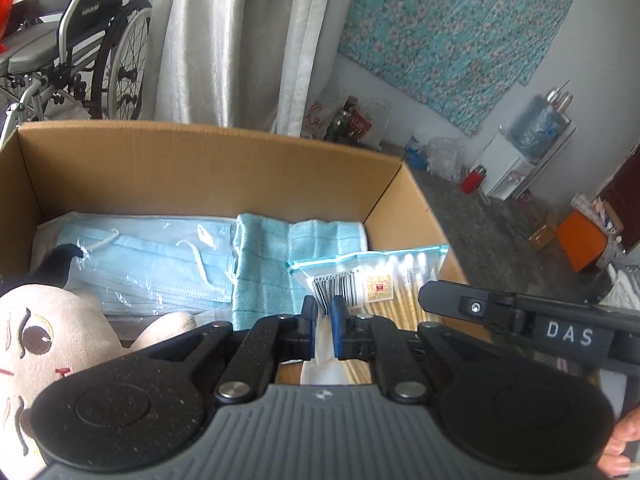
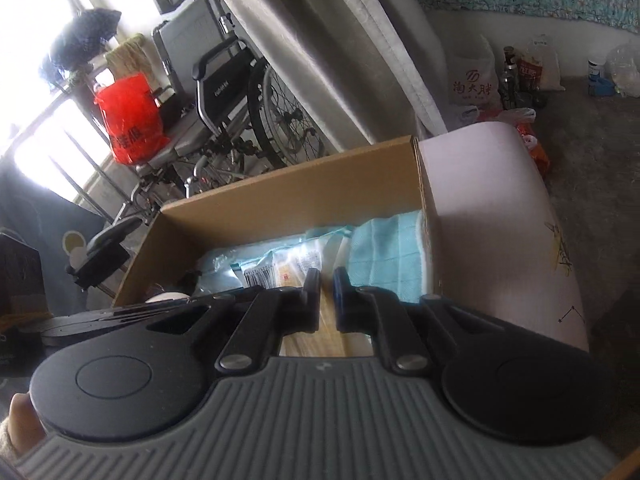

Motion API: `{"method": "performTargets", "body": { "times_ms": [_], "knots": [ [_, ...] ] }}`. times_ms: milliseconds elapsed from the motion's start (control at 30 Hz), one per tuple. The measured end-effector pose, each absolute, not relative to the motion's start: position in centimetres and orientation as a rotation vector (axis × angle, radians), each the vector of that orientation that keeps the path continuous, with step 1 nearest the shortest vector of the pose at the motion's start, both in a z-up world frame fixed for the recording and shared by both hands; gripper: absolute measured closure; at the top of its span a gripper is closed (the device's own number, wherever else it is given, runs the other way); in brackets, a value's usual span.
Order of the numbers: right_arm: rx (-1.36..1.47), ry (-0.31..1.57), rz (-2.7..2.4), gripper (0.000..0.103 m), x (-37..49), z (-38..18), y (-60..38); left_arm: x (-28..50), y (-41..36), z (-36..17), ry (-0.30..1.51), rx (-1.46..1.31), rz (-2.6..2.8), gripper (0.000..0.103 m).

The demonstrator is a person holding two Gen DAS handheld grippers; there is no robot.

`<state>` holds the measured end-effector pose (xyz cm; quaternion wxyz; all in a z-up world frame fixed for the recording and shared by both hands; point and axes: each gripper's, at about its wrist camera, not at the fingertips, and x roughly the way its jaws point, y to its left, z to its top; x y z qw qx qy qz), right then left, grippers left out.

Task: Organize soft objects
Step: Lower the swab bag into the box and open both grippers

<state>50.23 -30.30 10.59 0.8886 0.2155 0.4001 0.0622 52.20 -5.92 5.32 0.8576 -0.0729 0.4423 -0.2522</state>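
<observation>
A cardboard box (image 1: 200, 160) holds a pack of blue face masks (image 1: 152, 264), a light blue towel (image 1: 272, 256) and a plush doll (image 1: 52, 344) at its near left. Both grippers hold a clear bag of cotton swabs (image 1: 376, 276) over the box's right part. My left gripper (image 1: 324, 308) is shut on the bag's near edge. My right gripper (image 2: 327, 280) is shut on the same bag (image 2: 280, 270), and its body shows in the left wrist view (image 1: 520, 312). The box (image 2: 280, 192) and towel (image 2: 384, 256) also show in the right wrist view.
A wheelchair (image 1: 80, 52) stands behind the box, beside a grey curtain (image 1: 224, 40). The box rests on a pale pink surface (image 2: 500, 220). Bags and bottles (image 2: 516, 72) line the far wall, with a water dispenser (image 1: 532, 136) and an orange box (image 1: 580, 240) on the floor.
</observation>
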Motion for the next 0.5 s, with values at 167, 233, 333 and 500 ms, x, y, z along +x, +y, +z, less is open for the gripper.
{"method": "performTargets", "body": {
  "times_ms": [167, 233, 333, 500],
  "knots": [
    [0.256, 1.033, 0.125, 0.098, 51.9, 7.0, -26.6, 53.8, -6.4, 1.8, 1.078, -0.082, -0.513, 0.095],
    [0.218, 1.108, 0.138, 0.1, 52.5, 5.9, -25.4, 54.2, -6.8, 0.7, 1.137, -0.041, -0.514, 0.095],
    [0.089, 1.197, 0.132, 0.1, 53.4, 4.9, -23.1, 54.6, -7.8, -0.6, 1.217, 0.04, -0.513, 0.092],
    [-0.125, 1.286, 0.153, 0.103, 54.0, 3.1, -20.9, 55.0, -9.2, -1.4, 1.293, 0.158, -0.474, 0.084]
  ]
}}
